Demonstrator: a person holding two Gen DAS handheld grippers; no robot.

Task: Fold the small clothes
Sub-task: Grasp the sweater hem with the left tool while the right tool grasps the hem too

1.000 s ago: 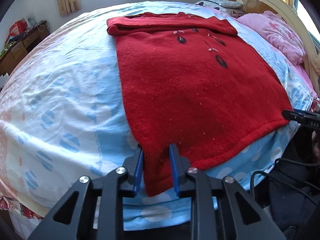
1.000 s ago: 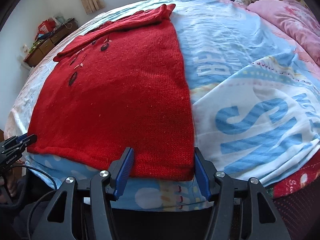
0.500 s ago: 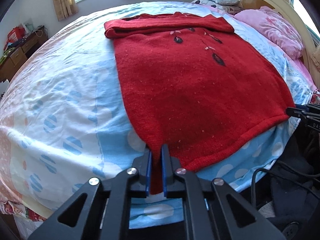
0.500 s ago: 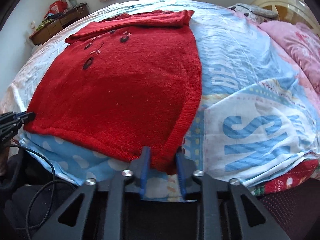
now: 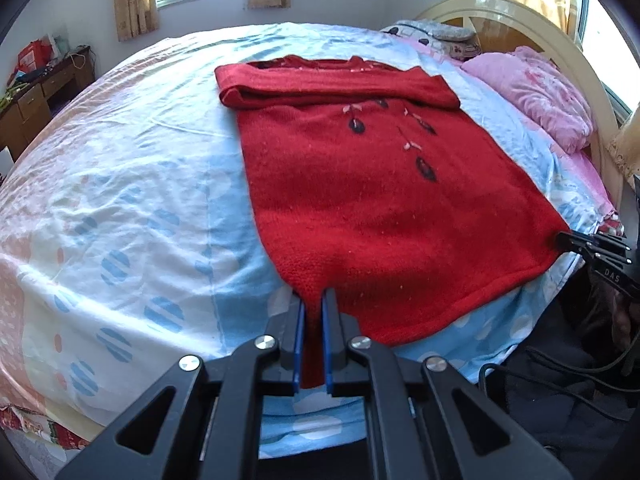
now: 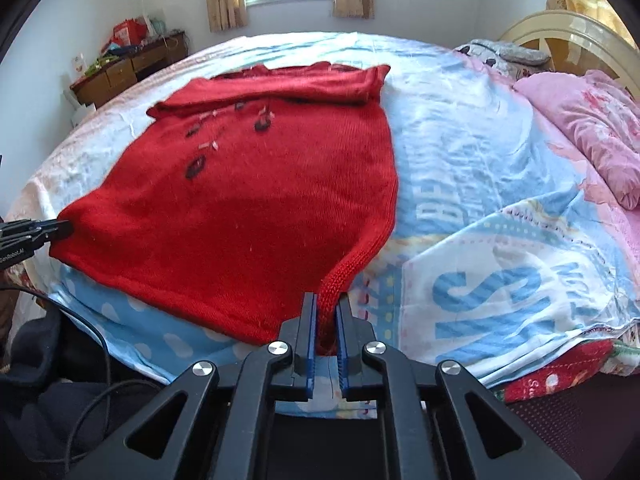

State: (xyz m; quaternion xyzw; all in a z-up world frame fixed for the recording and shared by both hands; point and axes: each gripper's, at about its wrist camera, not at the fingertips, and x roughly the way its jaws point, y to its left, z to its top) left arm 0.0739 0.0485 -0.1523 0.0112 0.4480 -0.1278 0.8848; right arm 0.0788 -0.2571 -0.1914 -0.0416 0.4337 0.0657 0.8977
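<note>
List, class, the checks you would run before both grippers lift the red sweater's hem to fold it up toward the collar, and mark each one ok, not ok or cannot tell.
1. Left gripper jaws shut on the red sweater at its near left hem corner: ok.
2. Right gripper jaws shut on the near right hem corner: ok.
3. Sleeves already folded across the sweater's top: ok.
4. Sweater body lies flat on the bedsheet, without big wrinkles: ok.
5. Both layers of knit caught in each grip: cannot tell.
6. Pink quilt lies clear of the fold path: ok.
</note>
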